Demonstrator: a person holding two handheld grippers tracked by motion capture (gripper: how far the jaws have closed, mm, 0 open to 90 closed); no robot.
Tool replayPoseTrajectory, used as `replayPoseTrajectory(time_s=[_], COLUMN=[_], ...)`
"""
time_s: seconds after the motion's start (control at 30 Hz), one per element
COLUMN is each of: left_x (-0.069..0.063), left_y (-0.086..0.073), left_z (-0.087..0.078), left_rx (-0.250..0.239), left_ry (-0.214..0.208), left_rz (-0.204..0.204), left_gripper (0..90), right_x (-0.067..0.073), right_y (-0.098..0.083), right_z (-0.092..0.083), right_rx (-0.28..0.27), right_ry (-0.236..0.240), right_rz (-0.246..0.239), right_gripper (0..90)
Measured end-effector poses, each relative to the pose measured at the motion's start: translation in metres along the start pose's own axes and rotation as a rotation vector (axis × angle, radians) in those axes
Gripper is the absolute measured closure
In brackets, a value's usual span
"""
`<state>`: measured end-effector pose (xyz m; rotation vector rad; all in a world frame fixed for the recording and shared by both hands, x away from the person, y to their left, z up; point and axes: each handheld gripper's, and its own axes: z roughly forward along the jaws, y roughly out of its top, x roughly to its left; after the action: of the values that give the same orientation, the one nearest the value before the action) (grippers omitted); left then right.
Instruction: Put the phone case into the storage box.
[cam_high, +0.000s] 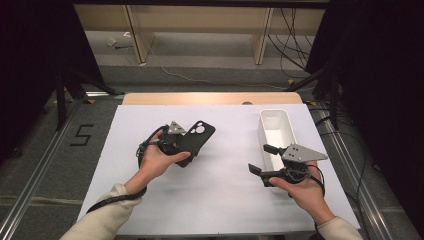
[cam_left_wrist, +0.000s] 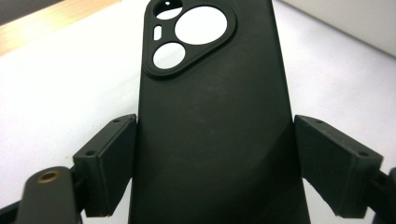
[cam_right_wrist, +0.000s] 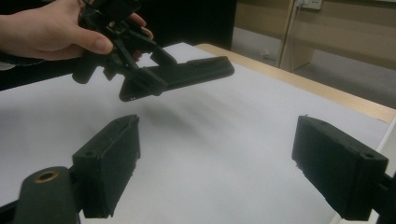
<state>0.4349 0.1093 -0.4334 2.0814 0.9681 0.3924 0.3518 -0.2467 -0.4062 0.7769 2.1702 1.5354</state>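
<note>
Left tongs (cam_high: 186, 141) clamp the case (cam_high: 196, 140) across its width, lifted off the surface (cam_high: 220, 195); long axis points toward the far-right bin (cam_high: 276, 131). Right tongs (cam_high: 261, 159) stand apart, empty, beside the bin.

I'm looking at my left gripper (cam_high: 176, 141): matte black body, a small grey three-cornered plate on top, a black cable looping back past a cream knit cuff. My right gripper (cam_high: 262, 161) carries a bigger grey plate with dark screw dots, cable trailing at the wrist, same cream sleeve. Up close, its blocky black fingers (cam_right_wrist: 108, 163) show recessed screw holes, with a brass-ringed hole on the rounded lug beside them.
</note>
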Motion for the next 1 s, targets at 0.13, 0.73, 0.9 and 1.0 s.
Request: replayPoseTrajectory(time_s=[0.13,0.73,0.9,1.0], left_x=[-0.005,-0.022,-0.026,-0.029], left_y=[-0.003,-0.016,-0.020,-0.022], left_z=[-0.009,-0.031,-0.035,-0.038], left_rx=[-0.020,-0.066,-0.073,-0.080], left_ry=[-0.005,-0.013,-0.017,-0.019], left_rz=[0.003,0.035,0.040,0.043], left_gripper=[16.3,16.4,16.3,16.4], right_x=[0.001,0.006,0.010,0.010], right_y=[0.002,0.018,0.024,0.029], right_z=[0.004,0.031,0.044,0.050], right_rx=[0.004,0.002,0.005,0.001], right_ry=[-0.002,-0.002,0.006,0.007], right_rz=[-0.002,0.007,0.000,0.001], right_gripper=[16.4,16.4,16.4,16.4])
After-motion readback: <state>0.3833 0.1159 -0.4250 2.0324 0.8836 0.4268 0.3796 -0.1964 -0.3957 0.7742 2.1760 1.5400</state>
